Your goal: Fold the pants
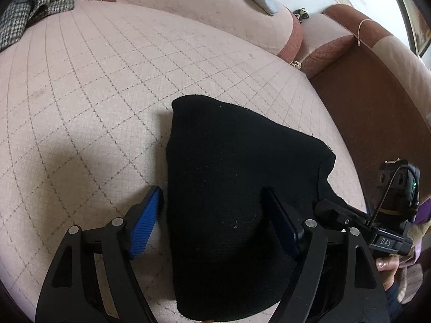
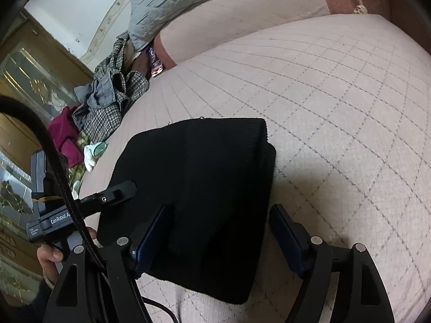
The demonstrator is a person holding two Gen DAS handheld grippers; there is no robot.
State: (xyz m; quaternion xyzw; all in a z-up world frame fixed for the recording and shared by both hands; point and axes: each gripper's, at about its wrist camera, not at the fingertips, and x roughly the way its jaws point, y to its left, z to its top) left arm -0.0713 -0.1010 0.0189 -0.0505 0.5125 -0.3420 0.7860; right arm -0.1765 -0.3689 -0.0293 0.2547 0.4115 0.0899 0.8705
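Observation:
The black pants (image 1: pixel 237 188) lie folded into a compact block on the pink quilted sofa seat (image 1: pixel 107 94). They also show in the right wrist view (image 2: pixel 199 188). My left gripper (image 1: pixel 212 196) is open, its jaws wide apart over the near left part of the pants; the blue left pad (image 1: pixel 146 223) rests on the seat beside the fabric. My right gripper (image 2: pixel 221 220) is open over the pants' near right edge, one finger over the cloth and one beside it. The right gripper also shows at the pants' right edge in the left wrist view (image 1: pixel 334 212).
A checked coat (image 2: pixel 113 99) and a maroon garment (image 2: pixel 66 134) are heaped at the seat's left end. A grey quilted cushion (image 2: pixel 188 2) leans on the sofa back (image 1: pixel 202 18). The brown armrest (image 1: pixel 377 102) borders the seat on the right.

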